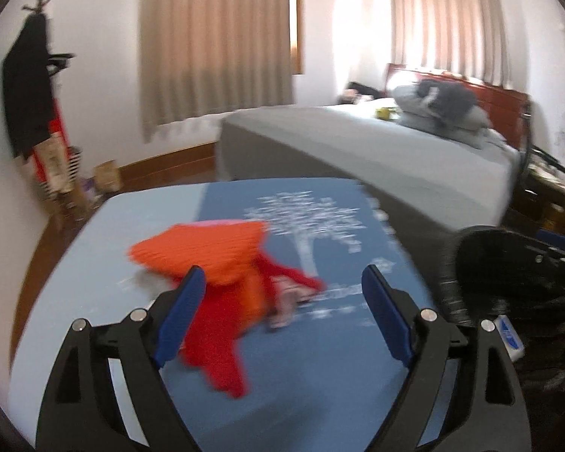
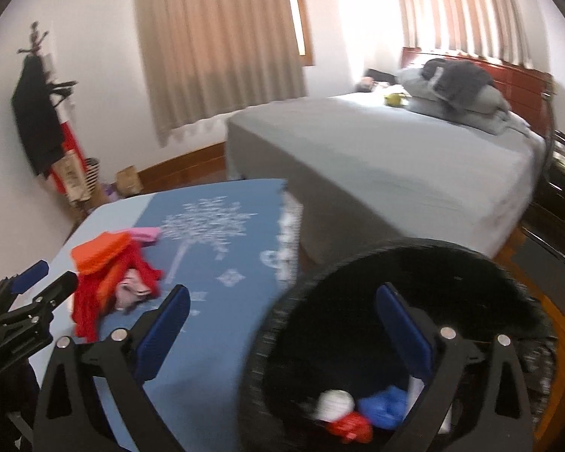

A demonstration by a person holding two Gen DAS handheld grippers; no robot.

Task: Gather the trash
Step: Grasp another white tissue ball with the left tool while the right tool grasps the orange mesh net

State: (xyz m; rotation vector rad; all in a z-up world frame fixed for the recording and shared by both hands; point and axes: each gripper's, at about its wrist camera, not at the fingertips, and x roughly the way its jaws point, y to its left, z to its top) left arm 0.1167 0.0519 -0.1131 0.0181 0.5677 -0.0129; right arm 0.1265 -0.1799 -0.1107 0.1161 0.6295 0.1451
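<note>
A blurred heap of orange (image 1: pixel 207 248), red (image 1: pixel 222 350) and pink (image 1: pixel 293 297) soft pieces lies on the blue table (image 1: pixel 320 376). My left gripper (image 1: pixel 284 275) hangs open just in front of the heap, its left pad over the red part, gripping nothing. The right wrist view shows the same heap (image 2: pixel 101 271) with the left gripper (image 2: pixel 45 278) beside it. My right gripper (image 2: pixel 284 290) stands wide open and empty, its right finger over the mouth of a black round bin (image 2: pixel 395 250). Inside the bin lie a white piece (image 2: pixel 335 405), a red piece (image 2: pixel 350 427) and a blue piece (image 2: pixel 384 406).
The bin (image 1: pixel 508 263) stands right of the table, next to a grey bed (image 1: pixel 358 143) with folded bedding (image 1: pixel 440 109). A coat stand (image 1: pixel 30 94) and a paper bag (image 1: pixel 107 177) are by the far left wall. Curtains (image 1: pixel 214 37) hang behind.
</note>
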